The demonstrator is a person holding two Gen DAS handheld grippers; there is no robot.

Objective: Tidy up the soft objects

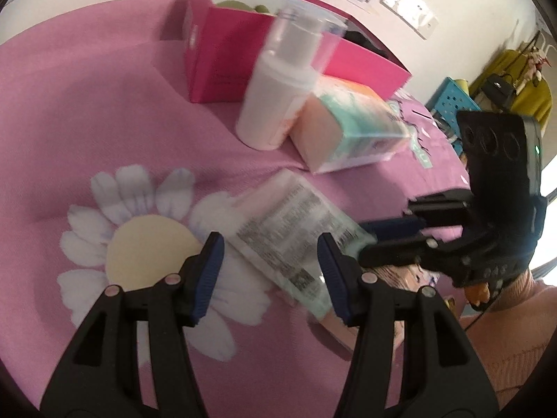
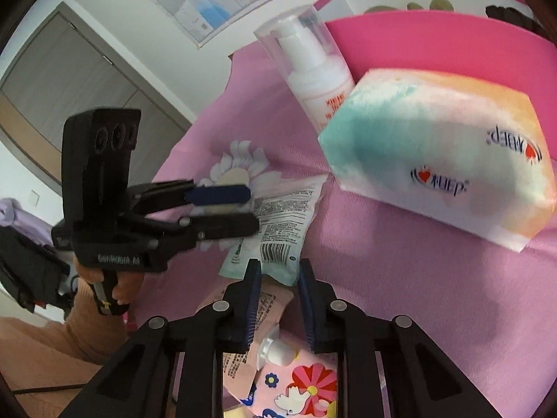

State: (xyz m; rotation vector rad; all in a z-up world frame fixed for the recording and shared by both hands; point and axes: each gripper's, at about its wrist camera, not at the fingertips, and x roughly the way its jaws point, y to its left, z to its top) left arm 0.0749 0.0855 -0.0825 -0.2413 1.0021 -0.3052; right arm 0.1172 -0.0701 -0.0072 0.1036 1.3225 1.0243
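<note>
A flat mint wipes packet (image 1: 289,237) with printed text lies on the pink cloth (image 1: 104,104). My left gripper (image 1: 271,264) hovers over it, open, one pad on each side of the packet and neither pressing. My right gripper (image 2: 280,289) comes in from the right and is shut on the packet's (image 2: 278,230) near end. The right wrist view shows the left gripper (image 2: 252,209) at the packet's far side. Under the right gripper lies a pink flowered pouch (image 2: 299,383) with a white cap.
A white pump bottle (image 1: 275,83) stands against a peach-and-teal tissue pack (image 1: 348,129). Behind them is an open pink box (image 1: 222,45) with items inside. A daisy print (image 1: 146,250) marks the cloth. A blue crate (image 1: 449,101) sits beyond the cloth's right edge.
</note>
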